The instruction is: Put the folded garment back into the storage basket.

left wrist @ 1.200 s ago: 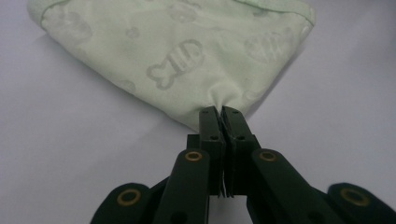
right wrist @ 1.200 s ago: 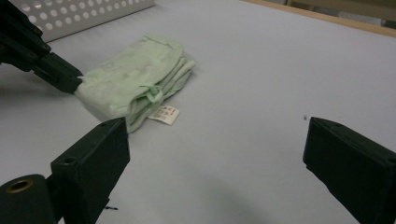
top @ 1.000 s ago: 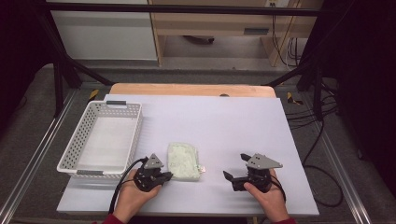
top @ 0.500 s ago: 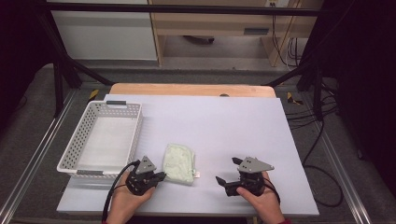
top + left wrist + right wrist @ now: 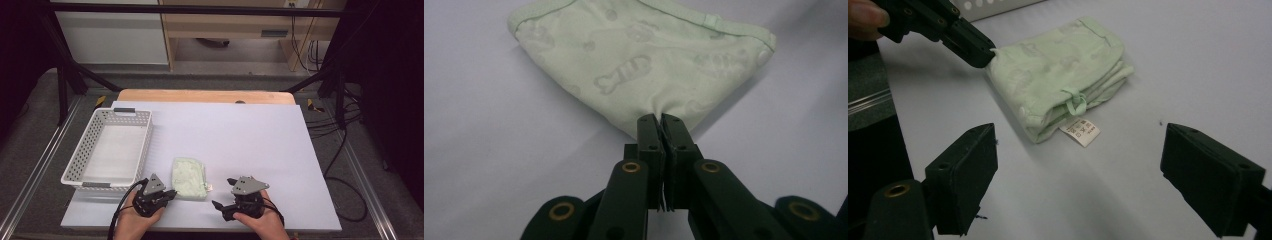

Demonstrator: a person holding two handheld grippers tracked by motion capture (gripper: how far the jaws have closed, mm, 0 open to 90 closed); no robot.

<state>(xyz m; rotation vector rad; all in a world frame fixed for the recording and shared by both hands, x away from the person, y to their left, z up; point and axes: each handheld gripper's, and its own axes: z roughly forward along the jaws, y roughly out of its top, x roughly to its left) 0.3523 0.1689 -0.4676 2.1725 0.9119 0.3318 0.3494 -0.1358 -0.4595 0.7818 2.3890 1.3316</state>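
Observation:
A folded pale green cloth [image 5: 189, 178] with a faint fish print lies on the white table near its front edge. My left gripper [image 5: 170, 193] is shut on the cloth's near left corner; in the left gripper view the jaws pinch the cloth [image 5: 644, 60] at its corner, where my left gripper [image 5: 660, 120] closes. My right gripper [image 5: 223, 194] stands open just right of the cloth, jaws wide apart. In the right gripper view the cloth [image 5: 1058, 75] shows a white tag [image 5: 1080, 132], and the left gripper [image 5: 985, 55] grips its far corner.
A white perforated basket [image 5: 109, 150] sits at the table's left, empty. The white table surface [image 5: 250, 135] stretches back to a wooden edge [image 5: 205, 96]. Black frame posts and cables stand beyond the table.
Both grippers pulled back toward the table's front edge. The left gripper drew the cloth's corner along, and the cloth shifted slightly toward me.

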